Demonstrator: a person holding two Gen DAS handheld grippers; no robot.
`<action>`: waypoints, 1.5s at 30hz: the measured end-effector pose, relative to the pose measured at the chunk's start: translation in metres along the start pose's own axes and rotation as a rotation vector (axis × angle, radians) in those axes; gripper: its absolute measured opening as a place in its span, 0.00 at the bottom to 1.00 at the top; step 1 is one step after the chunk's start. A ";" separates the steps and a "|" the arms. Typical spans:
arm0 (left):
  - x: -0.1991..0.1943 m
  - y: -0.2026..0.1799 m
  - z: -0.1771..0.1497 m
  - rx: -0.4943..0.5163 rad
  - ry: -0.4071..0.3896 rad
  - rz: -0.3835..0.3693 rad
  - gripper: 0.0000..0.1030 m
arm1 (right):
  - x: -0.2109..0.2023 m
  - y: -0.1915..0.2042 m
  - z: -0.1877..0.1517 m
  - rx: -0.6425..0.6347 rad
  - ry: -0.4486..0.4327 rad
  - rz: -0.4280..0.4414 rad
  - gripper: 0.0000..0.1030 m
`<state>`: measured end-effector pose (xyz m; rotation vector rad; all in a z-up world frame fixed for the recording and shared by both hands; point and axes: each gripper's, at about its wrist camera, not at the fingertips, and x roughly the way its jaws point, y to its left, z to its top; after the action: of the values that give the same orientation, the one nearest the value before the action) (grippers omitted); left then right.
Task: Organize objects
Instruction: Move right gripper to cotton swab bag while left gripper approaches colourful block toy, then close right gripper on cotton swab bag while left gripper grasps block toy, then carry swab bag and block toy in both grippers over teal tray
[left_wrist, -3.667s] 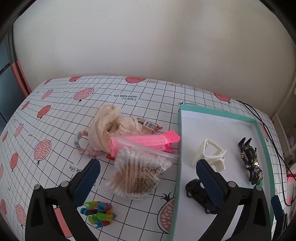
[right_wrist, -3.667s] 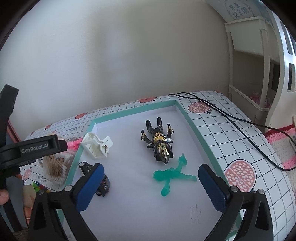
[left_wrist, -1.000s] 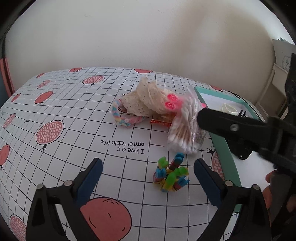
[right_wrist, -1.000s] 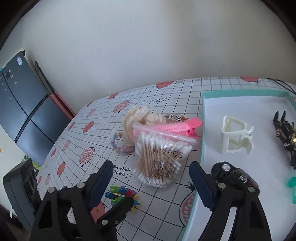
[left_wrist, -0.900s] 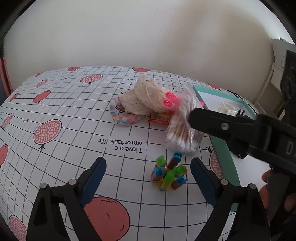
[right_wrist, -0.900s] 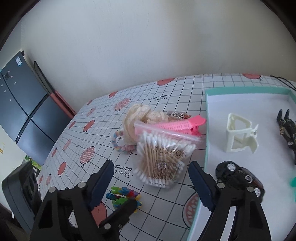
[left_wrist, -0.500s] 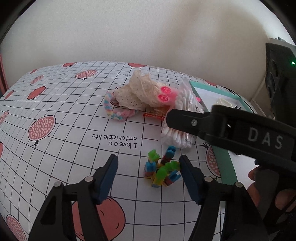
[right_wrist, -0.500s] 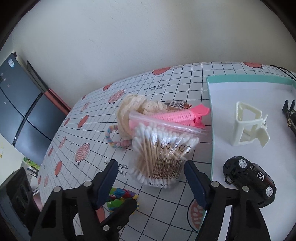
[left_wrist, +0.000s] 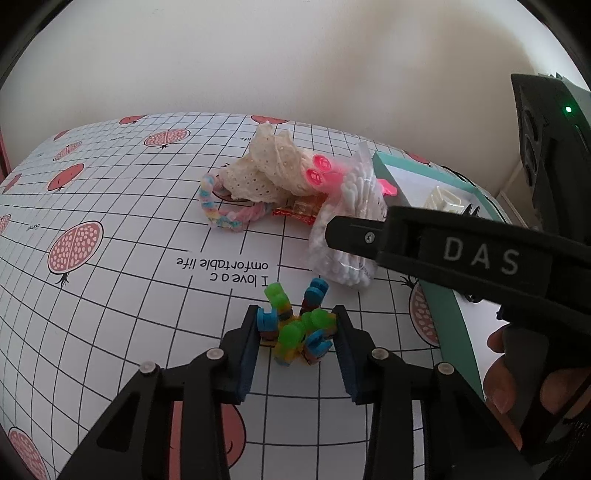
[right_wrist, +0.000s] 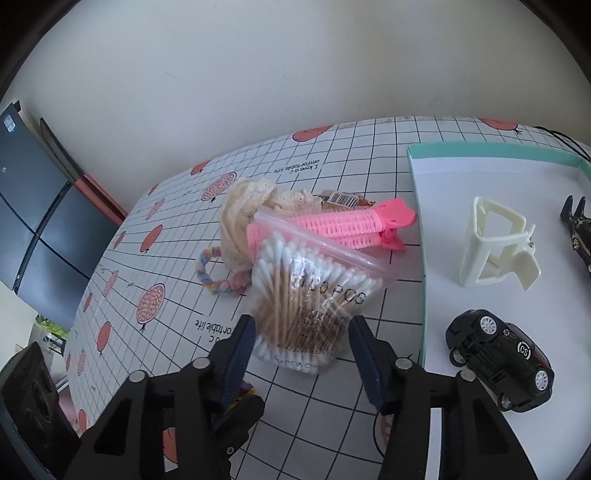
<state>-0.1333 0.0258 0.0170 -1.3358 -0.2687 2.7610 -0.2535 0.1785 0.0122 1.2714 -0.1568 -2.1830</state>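
Observation:
A cluster of colourful plastic building pieces (left_wrist: 297, 325) lies on the pomegranate tablecloth, and my left gripper (left_wrist: 297, 341) is shut on it, pads touching both sides. A clear bag of cotton swabs (right_wrist: 308, 301) lies beside pink hair clips (right_wrist: 332, 223) and a cream lace cloth (right_wrist: 247, 210). My right gripper (right_wrist: 301, 347) is open, its fingers on either side of the bag's near end without squeezing it. The bag also shows in the left wrist view (left_wrist: 347, 236), behind the right gripper's body.
A teal-rimmed white tray (right_wrist: 491, 151) on the right holds a cream claw clip (right_wrist: 495, 247), a black toy car (right_wrist: 502, 354) and a dark figure (right_wrist: 578, 227). A pastel braided hair tie (left_wrist: 225, 214) and a snack wrapper (right_wrist: 341, 199) lie by the cloth.
My left gripper has come down and closed on the colourful pieces. My right gripper has moved down toward the cotton swab bag and narrowed around it.

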 end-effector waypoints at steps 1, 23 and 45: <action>0.000 0.000 0.000 0.000 0.000 0.000 0.39 | 0.000 0.000 0.000 0.003 0.002 -0.005 0.49; -0.001 0.009 0.002 -0.047 -0.005 -0.005 0.38 | -0.010 -0.001 -0.007 0.014 -0.045 0.024 0.14; -0.009 0.019 0.004 -0.094 -0.054 -0.002 0.38 | -0.055 -0.014 -0.016 0.047 -0.145 0.120 0.14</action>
<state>-0.1302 0.0050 0.0224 -1.2804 -0.4068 2.8189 -0.2266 0.2228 0.0394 1.0993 -0.3358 -2.1786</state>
